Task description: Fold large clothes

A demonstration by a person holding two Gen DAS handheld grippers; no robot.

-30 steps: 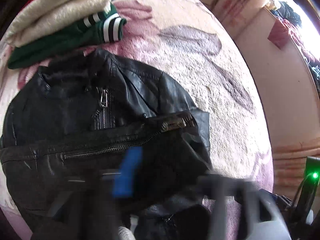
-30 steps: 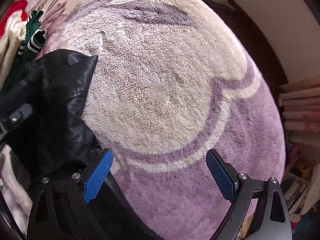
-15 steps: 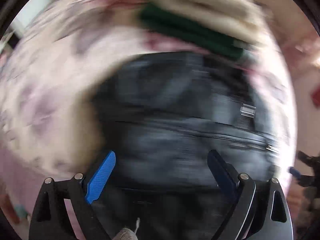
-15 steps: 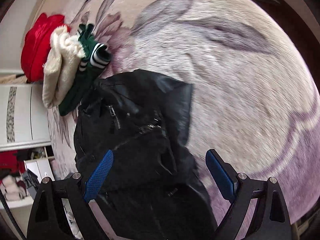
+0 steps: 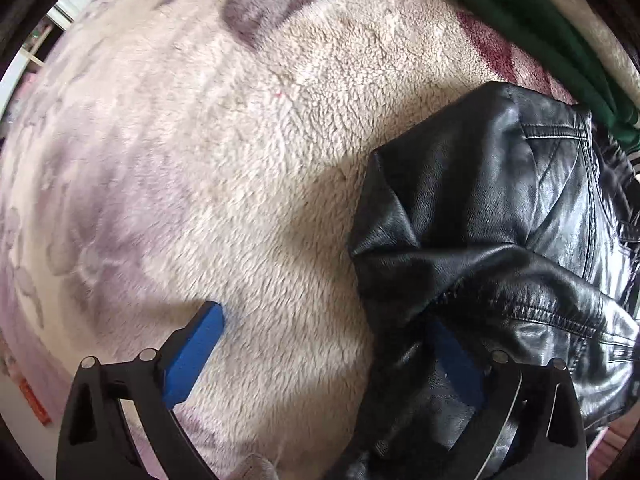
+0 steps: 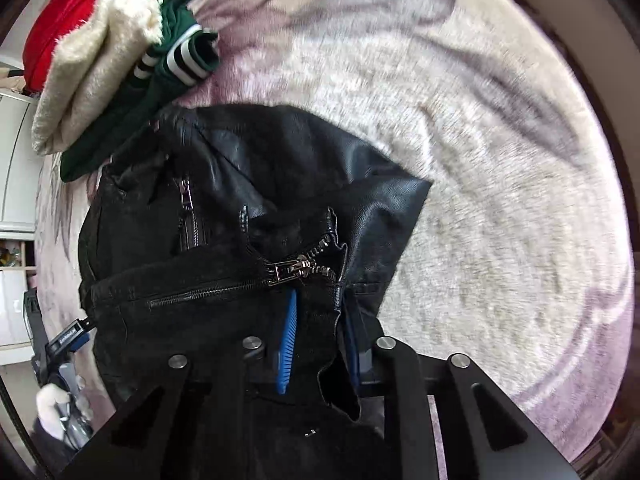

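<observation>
In the right wrist view, nearest to the camera, the right gripper [image 6: 320, 344] has its two blue pads pressed close together with a fold of the black leather jacket [image 6: 240, 248] pinched between them, just below the metal zipper pull [image 6: 298, 270]. This view shows the front of the jacket: the zipper line going left, a second short zipper higher up, and the collar at the far end. At the left edge, the other gripper's body and a white-gloved hand [image 6: 52, 404] appear beside the jacket's side. Beyond the collar lies a pile of folded clothes: a green garment with white stripes [image 6: 176, 60], a cream fleece [image 6: 92, 80], and something red [image 6: 72, 8].

The left wrist view shows what the other one does not. The left gripper [image 5: 328, 352] is spread wide; its left pad is over the bare blanket [image 5: 200, 160], and its right pad is partly hidden under the jacket's edge, so I cannot tell if it touches the leather. Here the jacket looks shiny and wrinkled, with stitched seams, bunched in thick folds. It lies on the soft pale blanket with purple flower pattern, on what seems a bed.
</observation>
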